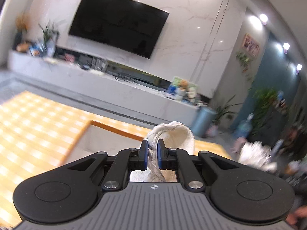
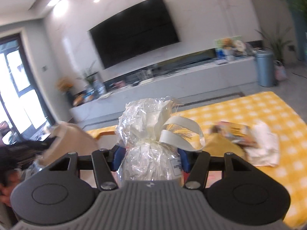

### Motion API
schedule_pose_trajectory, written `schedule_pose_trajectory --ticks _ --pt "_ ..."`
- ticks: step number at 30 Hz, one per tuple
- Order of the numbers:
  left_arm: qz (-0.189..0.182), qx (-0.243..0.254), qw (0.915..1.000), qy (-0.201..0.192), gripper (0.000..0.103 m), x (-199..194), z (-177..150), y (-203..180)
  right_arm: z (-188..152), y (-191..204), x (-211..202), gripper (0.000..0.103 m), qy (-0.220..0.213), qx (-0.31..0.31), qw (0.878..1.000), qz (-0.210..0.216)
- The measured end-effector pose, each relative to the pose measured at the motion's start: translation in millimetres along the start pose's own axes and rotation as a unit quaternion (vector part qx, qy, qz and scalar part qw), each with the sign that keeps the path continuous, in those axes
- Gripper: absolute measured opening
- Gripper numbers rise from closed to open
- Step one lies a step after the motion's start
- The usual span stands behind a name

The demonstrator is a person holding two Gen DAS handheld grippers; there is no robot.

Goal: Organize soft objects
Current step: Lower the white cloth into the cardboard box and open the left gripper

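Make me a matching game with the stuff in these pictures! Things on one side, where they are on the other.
Things:
1. white sock
2. wrapped bundle with a ribbon
3. black TV
4. yellow checked mat

Places:
A. hanging on the wall
B. pinched in the left gripper
C. spread on the floor
D. clamped in the right gripper

Pairs: 1-B, 2-D, 3-A, 4-C

Left tongs (image 1: 153, 155) pinched nearly shut; right tongs (image 2: 150, 158) clamped half-wide, both tilted down.
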State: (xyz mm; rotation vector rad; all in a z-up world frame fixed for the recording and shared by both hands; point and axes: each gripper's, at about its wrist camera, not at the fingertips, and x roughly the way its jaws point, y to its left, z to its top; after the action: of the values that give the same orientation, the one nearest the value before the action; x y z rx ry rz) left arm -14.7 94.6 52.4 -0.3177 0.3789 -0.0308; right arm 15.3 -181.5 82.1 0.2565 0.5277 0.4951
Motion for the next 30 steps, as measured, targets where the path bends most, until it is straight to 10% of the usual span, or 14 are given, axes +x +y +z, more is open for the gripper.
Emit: schedule_pose_trajectory --ticks 10,23,27,30 --pt "0.059 0.103 0.9927 -0.023 0.010 20 -19 -1 -7 76 32 0.057 0.040 -0.052 0.998 0.021" --pt "0.049 0.056 0.9856 0.152 0.016 60 -42 41 -26 107 61 0.057 0.067 -0.074 0.995 0.008" --pt "0.064 0.047 0.9848 0.155 0.070 49 -39 47 -35 112 83 0.057 0.098 -0.072 0.993 -0.006" --pt "0.069 0.037 0.9863 0.145 0.079 41 -32 50 -42 114 90 0.057 0.110 -0.077 0.991 -0.014"
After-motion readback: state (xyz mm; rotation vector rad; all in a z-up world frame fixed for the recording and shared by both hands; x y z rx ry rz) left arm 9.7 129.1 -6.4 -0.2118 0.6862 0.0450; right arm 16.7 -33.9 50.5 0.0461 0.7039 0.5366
